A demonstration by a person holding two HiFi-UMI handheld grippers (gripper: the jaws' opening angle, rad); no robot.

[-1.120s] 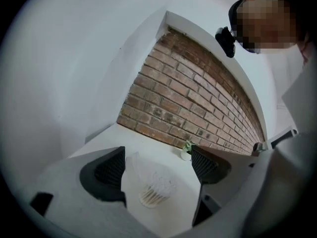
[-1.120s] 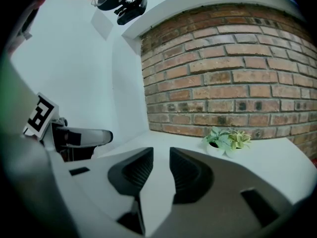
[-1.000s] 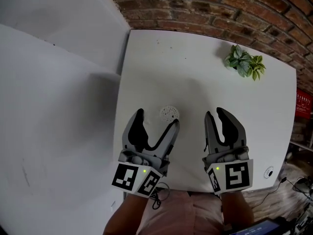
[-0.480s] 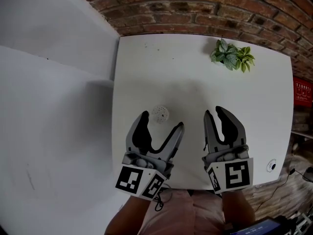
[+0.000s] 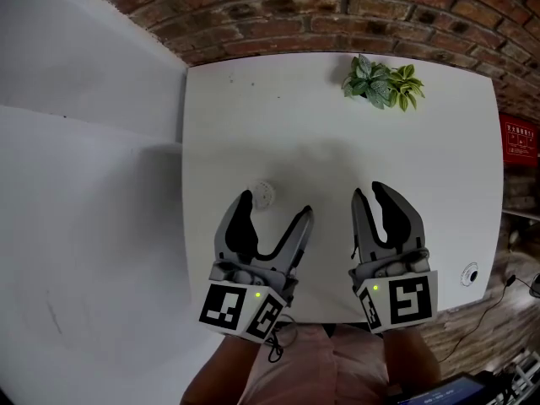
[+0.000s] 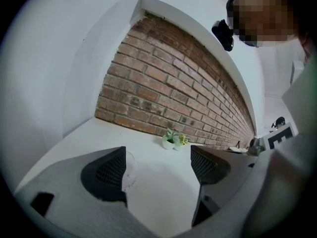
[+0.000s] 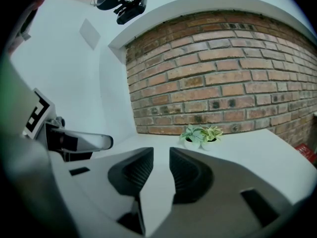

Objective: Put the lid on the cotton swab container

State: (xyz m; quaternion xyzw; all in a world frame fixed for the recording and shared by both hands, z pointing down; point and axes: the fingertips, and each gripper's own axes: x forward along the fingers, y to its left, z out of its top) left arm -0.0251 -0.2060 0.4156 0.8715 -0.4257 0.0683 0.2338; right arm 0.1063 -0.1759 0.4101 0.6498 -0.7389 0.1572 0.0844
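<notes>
The plant (image 5: 381, 83) is parked at the table's (image 5: 253, 116) far right, up against the brick wall (image 5: 278, 7). The cotton swab container (image 5: 263, 194) is sat toward the near left, just beside the left gripper's (image 5: 274, 206) outer jaw, with the right gripper (image 5: 372, 194) well off to its right.

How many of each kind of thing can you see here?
Grey two-jaw grippers: 2, left gripper and right gripper
Small round clear plastic container: 1
Little leafy potted plants: 2, it seems
White table: 1
Total: 6
</notes>
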